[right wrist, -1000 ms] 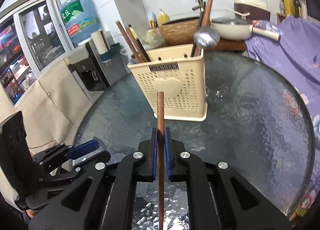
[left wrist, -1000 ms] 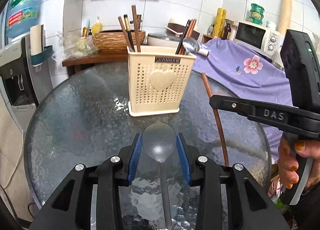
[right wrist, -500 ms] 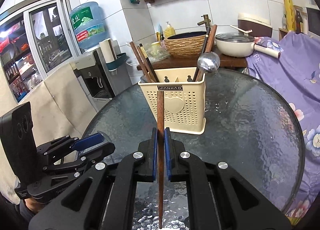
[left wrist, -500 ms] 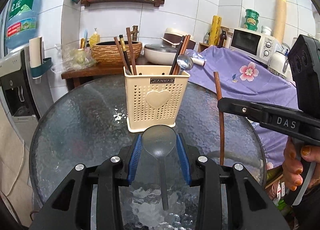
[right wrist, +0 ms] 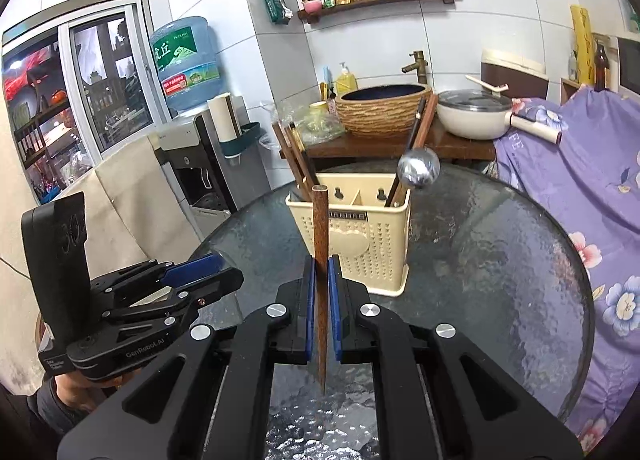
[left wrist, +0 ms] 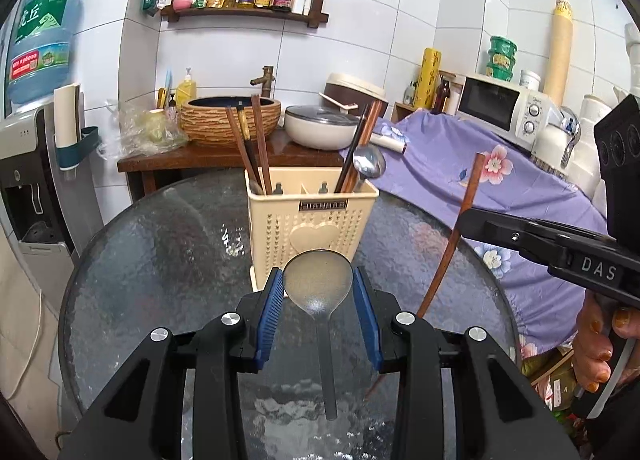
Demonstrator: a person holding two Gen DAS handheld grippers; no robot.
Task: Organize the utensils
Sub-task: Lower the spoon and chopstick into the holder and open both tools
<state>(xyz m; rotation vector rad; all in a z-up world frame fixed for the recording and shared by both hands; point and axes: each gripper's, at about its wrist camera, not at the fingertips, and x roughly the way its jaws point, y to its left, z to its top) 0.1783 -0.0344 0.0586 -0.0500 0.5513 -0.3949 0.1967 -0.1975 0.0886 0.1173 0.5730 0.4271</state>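
A cream perforated utensil holder (left wrist: pixel 314 226) stands on the round glass table (left wrist: pixel 152 260); it also shows in the right wrist view (right wrist: pixel 360 244). It holds several brown chopsticks (left wrist: pixel 250 148) and a metal spoon (left wrist: pixel 368 164). My left gripper (left wrist: pixel 318 288) is shut on a grey plastic spoon (left wrist: pixel 318 284), bowl up, in front of the holder. My right gripper (right wrist: pixel 320 292) is shut on a brown chopstick (right wrist: pixel 320 244), held upright to the right of the holder; that chopstick shows in the left wrist view (left wrist: pixel 456 232).
A wooden side table (left wrist: pixel 224 158) behind carries a woven basin (left wrist: pixel 230 118) and a white pot (left wrist: pixel 320 128). A purple flowered cloth (left wrist: pixel 460 172) covers things at the right, by a microwave (left wrist: pixel 504 108). A water dispenser (left wrist: pixel 28 164) stands at the left.
Both grippers have risen and tilted up, so the holder sits lower and farther in view. The chopstick now stands more upright. Both grips are unchanged.
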